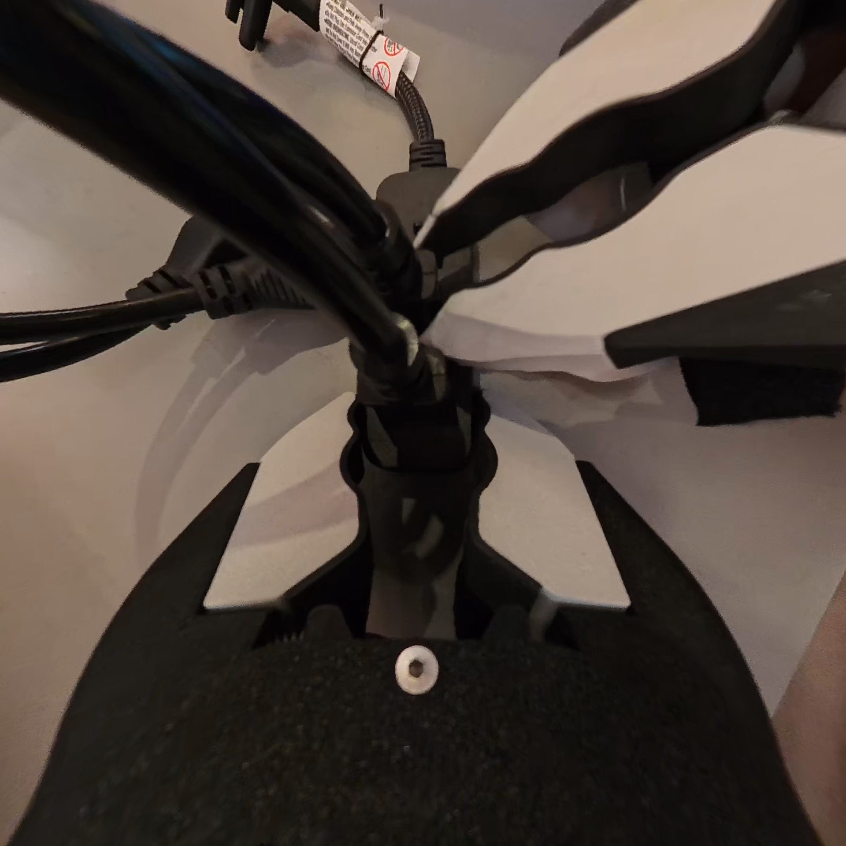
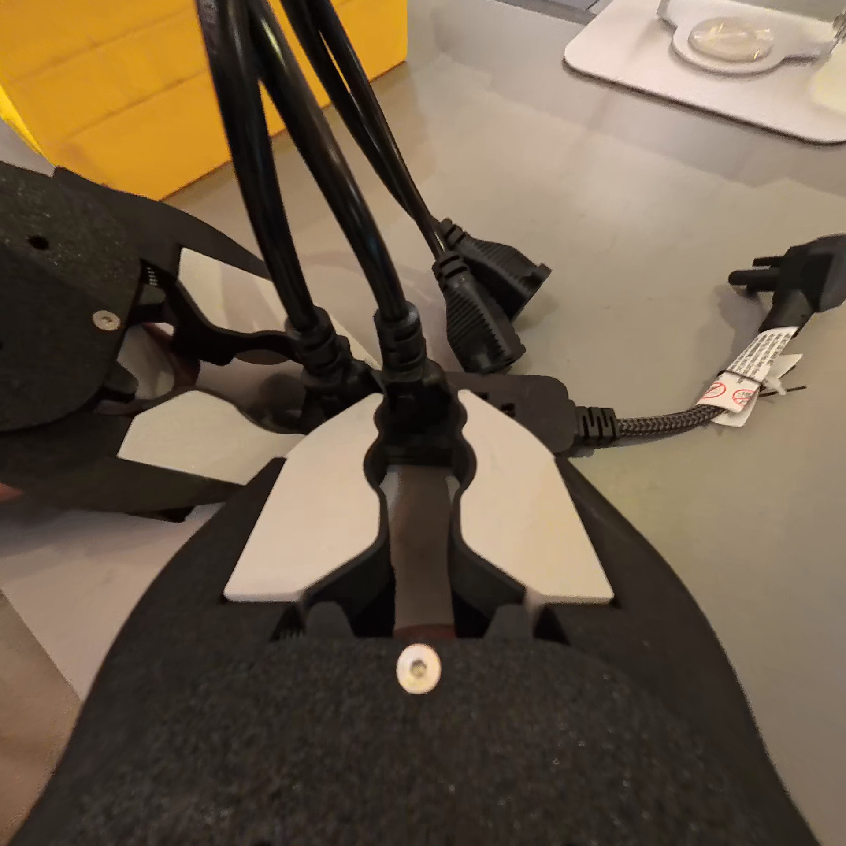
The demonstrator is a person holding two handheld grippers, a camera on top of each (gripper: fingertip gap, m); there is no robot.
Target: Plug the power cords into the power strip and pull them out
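A black power strip [image 2: 538, 389] lies on the grey table, and its end also shows in the left wrist view [image 1: 403, 187]. Two black power cord plugs stand in it with their cords rising upward. My right gripper [image 2: 419, 412] is shut on the nearer plug [image 2: 412, 366]. My left gripper [image 1: 419, 412] is shut on the other plug [image 1: 412, 439]. The left gripper also shows in the right wrist view [image 2: 311, 384], around its plug [image 2: 327, 361]. The right gripper enters the left wrist view [image 1: 428, 279] from the upper right.
Two loose black cord connectors [image 2: 485, 311] lie just behind the strip. The strip's braided cord [image 2: 650, 421] runs right to a white label [image 2: 741, 380] and its plug [image 2: 787, 293]. A yellow box [image 2: 137, 91] stands at the back left. A white tray [image 2: 664, 78] sits at the back right. My right fingertips sit around 4 cm from my left ones.
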